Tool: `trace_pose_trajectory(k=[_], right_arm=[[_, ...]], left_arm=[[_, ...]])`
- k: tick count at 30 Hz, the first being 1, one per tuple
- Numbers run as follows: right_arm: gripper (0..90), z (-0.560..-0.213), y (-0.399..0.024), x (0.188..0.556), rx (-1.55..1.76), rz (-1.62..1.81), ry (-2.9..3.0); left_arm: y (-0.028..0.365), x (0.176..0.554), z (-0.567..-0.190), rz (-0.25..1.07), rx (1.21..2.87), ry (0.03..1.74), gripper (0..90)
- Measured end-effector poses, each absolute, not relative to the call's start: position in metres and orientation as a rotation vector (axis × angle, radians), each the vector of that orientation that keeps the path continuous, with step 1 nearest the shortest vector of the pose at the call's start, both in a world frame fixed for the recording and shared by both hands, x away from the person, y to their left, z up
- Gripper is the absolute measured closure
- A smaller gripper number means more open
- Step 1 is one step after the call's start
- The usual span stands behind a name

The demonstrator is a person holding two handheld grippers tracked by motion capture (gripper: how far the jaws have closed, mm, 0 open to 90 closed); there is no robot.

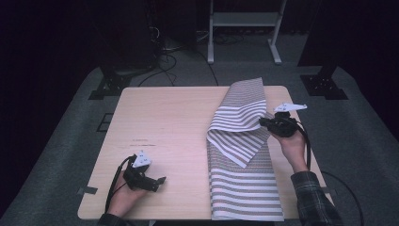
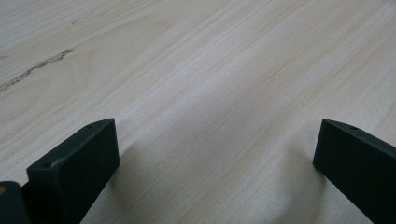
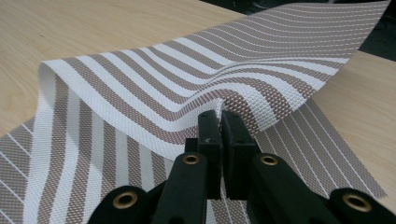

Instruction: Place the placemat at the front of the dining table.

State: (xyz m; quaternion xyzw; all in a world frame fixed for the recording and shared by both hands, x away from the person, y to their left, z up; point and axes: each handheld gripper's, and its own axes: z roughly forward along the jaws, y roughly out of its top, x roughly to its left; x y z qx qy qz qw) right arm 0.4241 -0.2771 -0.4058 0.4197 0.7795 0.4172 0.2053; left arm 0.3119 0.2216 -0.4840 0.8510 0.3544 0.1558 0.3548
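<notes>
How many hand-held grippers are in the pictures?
2. The left hand-held gripper rests open on the table near its front-left corner; the right hand-held gripper pinches the striped mat at right.

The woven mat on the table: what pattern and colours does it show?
The mat has brown and white stripes, clearest in the right gripper view.

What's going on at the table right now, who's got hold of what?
A person works with a hand-held gripper in each hand. The right hand-held gripper is shut on an edge of the striped woven mat, lifting that part so it folds over the rest, which lies flat along the right side of the wooden table. The left hand-held gripper sits low over bare tabletop near the front left, jaws wide open, holding nothing.
</notes>
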Motion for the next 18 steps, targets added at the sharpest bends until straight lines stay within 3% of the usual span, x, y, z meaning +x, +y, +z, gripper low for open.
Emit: trace_pose_trajectory(k=[14, 18], right_arm=[[87.3, -0.402, -0.239, 0.426, 1.061, 1.206, 2.263], [87.3, -0.400, -0.224, 0.424, 1.014, 1.206, 2.295]], left_arm=[[0.202, 0.317, -0.469, 0.400, 2.184, 0.855, 0.0], [0.192, 0.323, -0.458, 0.407, 2.170, 0.812, 3.7]])
